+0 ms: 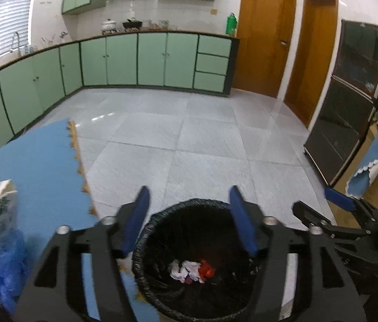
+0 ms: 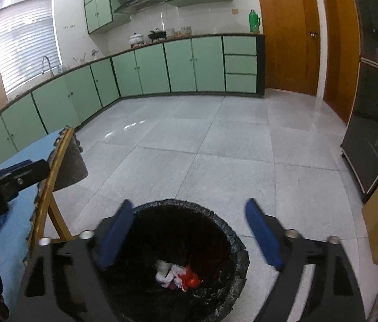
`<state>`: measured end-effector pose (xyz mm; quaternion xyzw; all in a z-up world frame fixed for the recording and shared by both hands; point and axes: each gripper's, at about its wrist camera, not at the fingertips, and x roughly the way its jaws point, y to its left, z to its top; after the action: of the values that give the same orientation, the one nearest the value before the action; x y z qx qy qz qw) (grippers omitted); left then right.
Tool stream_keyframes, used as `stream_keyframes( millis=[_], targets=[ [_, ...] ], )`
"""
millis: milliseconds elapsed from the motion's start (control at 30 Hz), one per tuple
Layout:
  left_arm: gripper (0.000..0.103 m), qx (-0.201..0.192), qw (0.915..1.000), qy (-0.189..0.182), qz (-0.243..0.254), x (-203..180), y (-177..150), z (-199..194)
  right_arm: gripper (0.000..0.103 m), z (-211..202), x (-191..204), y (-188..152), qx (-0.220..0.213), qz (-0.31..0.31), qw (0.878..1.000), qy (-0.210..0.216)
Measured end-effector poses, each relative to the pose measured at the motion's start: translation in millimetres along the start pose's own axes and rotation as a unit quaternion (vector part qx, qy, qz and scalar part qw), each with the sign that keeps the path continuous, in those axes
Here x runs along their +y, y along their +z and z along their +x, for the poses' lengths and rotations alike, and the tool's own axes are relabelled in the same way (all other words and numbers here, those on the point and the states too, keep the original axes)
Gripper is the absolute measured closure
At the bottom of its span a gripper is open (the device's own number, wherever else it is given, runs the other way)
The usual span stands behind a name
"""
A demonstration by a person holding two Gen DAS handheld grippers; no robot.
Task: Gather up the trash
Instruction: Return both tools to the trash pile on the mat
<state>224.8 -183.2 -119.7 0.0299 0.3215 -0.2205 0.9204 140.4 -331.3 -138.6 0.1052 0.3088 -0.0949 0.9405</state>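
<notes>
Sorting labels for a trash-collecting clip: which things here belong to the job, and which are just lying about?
Job:
- bin with black liner
- crumpled trash inside it
- left gripper, jaws open
- right gripper, jaws open

Lying about:
- green bottle
- white pot
- blue mat

Between the left gripper's fingers (image 1: 238, 220), the trash bin (image 1: 146, 241) loses its near rim to the bottom edge; the crumpled scraps (image 1: 189, 268) inside stay unidentifiable.

Bin (image 2: 223, 230) mouth wide open under both grippers, nothing over it; crumpled trash (image 2: 176, 275) sits deep inside. Table edge (image 2: 54, 166) crowds the left side. Tiled floor (image 2: 215, 147) beyond lies bare.
</notes>
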Motion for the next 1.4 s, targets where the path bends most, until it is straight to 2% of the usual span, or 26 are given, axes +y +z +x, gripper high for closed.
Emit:
stream_keyframes(
  millis=[200,467,800,1033,1233,1400],
  targets=[
    [0.023,-0.026,0.9989,0.033,-0.021,32,7,-44,0.006,-29,19,8,-0.024,-0.005,1.0,0.006],
    [0.02,-0.059,0.9931,0.094,-0.037,79,-3,-115,0.006,-66,66,13,-0.055,-0.018,0.997,0.042],
    [0.02,-0.084,0.9793,0.173,-0.065,140,-28,-190,0.006,-85,143,2,-0.063,-0.054,0.992,0.098],
    [0.02,-0.08,0.9692,0.212,-0.097,184,-51,-223,0.006,-92,190,-7,-0.066,-0.074,0.987,0.128],
    [0.02,-0.06,0.9625,0.238,-0.116,216,-74,-232,0.006,-95,220,-20,-0.06,-0.093,0.983,0.145],
    [0.02,-0.045,0.9589,0.249,-0.128,228,-93,-234,0.006,-95,236,-37,-0.055,-0.106,0.981,0.156]
  ],
)
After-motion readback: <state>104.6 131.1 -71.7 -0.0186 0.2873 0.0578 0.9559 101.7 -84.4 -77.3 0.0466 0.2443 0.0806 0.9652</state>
